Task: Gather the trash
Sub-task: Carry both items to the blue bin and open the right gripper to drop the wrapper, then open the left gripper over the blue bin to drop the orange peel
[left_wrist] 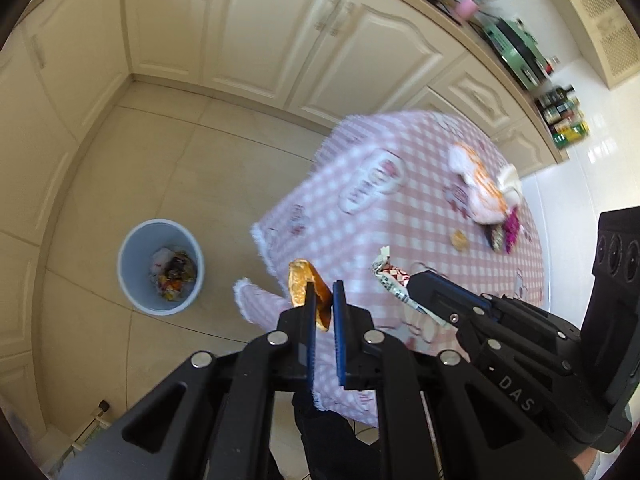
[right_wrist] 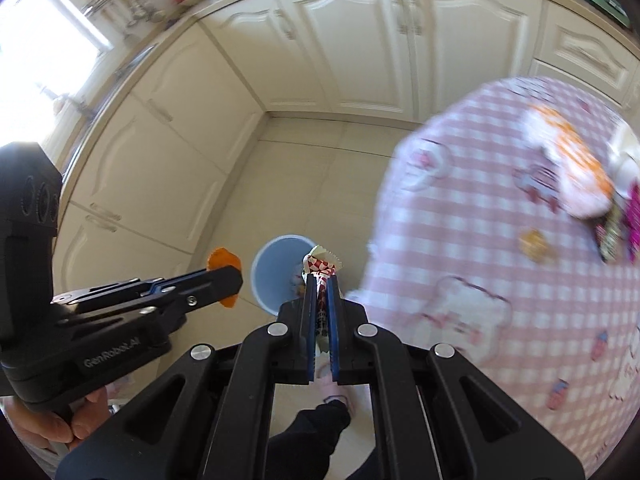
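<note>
My left gripper [left_wrist: 323, 289] is shut on a piece of orange peel [left_wrist: 302, 284], held in the air over the floor by the table's corner. The peel also shows in the right wrist view [right_wrist: 222, 259]. My right gripper [right_wrist: 320, 280] is shut on a red-and-white checked wrapper [right_wrist: 322, 266], also seen in the left wrist view [left_wrist: 390, 278]. A light blue trash bin [left_wrist: 138, 246] with trash inside stands on the floor, left of and below the left gripper. In the right wrist view the bin [right_wrist: 272, 256] lies just beyond the right fingertips.
A table with a pink checked cloth [left_wrist: 360, 224] holds more trash: an orange-and-white wrapper [left_wrist: 478, 184], a small orange peel piece [left_wrist: 459, 239], a purple packet [left_wrist: 505, 234]. Cream cabinets [left_wrist: 280, 32] line the walls. The floor [left_wrist: 168, 152] is beige tile.
</note>
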Demonstrator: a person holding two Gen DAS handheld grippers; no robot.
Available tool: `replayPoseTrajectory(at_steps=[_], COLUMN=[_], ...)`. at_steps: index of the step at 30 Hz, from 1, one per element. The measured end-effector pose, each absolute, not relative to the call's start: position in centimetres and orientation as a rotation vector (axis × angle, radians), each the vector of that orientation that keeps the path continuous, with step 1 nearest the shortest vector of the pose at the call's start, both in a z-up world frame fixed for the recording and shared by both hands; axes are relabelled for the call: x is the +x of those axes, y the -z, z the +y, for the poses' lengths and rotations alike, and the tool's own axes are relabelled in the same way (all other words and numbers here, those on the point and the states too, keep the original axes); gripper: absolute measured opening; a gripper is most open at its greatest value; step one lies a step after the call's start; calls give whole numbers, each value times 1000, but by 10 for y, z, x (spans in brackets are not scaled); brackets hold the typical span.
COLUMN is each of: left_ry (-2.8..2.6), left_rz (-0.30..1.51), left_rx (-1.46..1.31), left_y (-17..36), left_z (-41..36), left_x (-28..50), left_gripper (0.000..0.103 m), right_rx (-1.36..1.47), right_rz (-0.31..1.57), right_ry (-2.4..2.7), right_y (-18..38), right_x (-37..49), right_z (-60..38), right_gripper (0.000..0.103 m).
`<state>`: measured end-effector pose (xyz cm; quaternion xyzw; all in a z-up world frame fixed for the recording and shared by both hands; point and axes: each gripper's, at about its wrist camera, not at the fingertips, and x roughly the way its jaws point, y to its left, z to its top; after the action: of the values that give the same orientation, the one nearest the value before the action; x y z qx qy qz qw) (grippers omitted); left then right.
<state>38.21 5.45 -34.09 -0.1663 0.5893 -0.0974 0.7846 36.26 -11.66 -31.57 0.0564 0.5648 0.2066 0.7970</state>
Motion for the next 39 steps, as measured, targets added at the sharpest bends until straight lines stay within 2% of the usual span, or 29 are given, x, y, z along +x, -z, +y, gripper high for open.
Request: replayPoseTrajectory(at_steps=[9,15,17,22,39], left_ry=[12,-66,-76,-89,-73], left_rz=[1208,1170,1165,1162,1178], left_rx=[-476,-516,-525,-539,-520], left_y=[330,322,322,321,321], left_z=[176,230,241,257,251], left_x=[365,354,351,351,371], left_gripper=[7,7,7,7,7], right_rx=[62,26,21,4,15], right_rz=[1192,1169,1155,1143,1174], right_ry=[-612,-690,-700,-714,-672], right_y=[305,298,297,293,294], right_x=[379,391,392,397,404], right_z=[-7,48,57,79,70], right_gripper=[4,5,8,8,26])
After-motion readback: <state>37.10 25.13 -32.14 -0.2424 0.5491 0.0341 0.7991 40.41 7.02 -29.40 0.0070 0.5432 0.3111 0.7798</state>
